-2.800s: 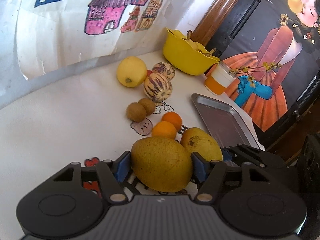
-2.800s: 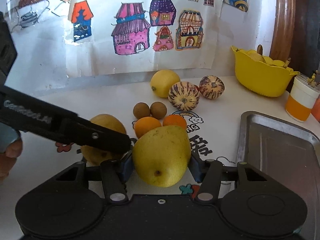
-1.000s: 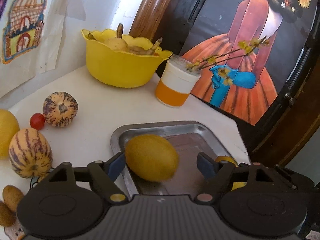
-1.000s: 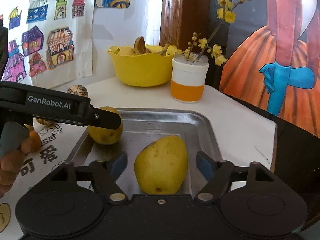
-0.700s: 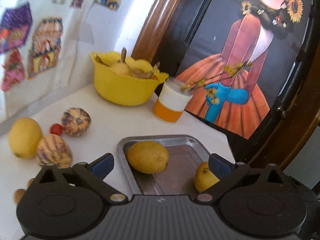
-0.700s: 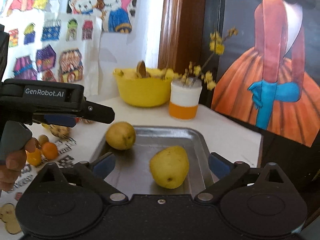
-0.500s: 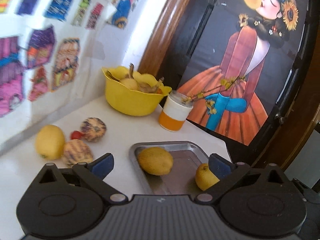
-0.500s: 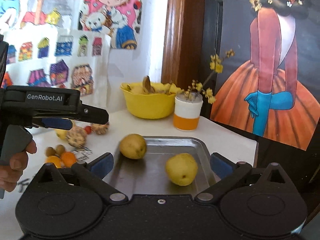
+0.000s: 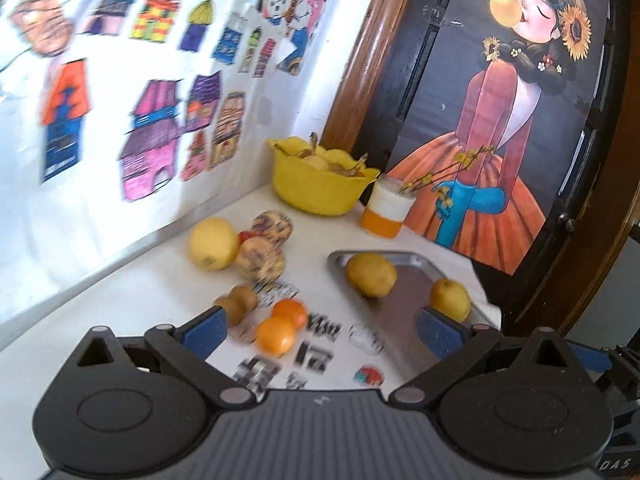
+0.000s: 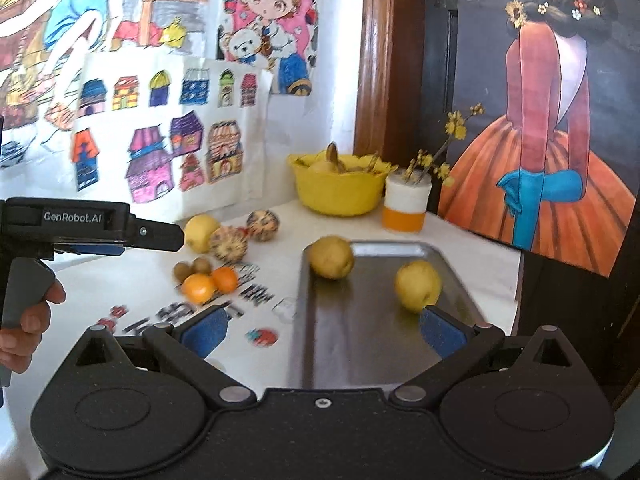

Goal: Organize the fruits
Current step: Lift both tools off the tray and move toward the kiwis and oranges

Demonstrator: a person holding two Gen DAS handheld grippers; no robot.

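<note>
Both grippers were seen with their jaws spread wide and nothing between the blue pads. The left gripper (image 9: 320,330) was held above the white table (image 9: 100,308), over the printed mat, and the right gripper (image 10: 322,330) was held above the near end of the metal tray (image 10: 360,344). The left gripper's body and the hand (image 10: 24,320) on its handle were also caught at the left edge of the right wrist view.

Two yellow pears were found lying in the tray, well apart: one pear (image 10: 332,257) against the far left corner, the other pear (image 10: 418,285) nearer the right rim. The rest of the fruit was left on the table to the left of the tray. Two oranges (image 10: 208,283) were seen touching each other, with two brown kiwis (image 10: 192,268) just behind them. Farther back, a yellow round fruit (image 10: 202,233), two striped melons (image 10: 244,236) and a small red fruit between them, partly hidden, were grouped near the wall.

A yellow bowl (image 10: 338,190) holding something not clearly made out and an orange-and-white cup (image 10: 406,206) with yellow flower twigs were stood beyond the tray. Motion blur was noted over the mat.
</note>
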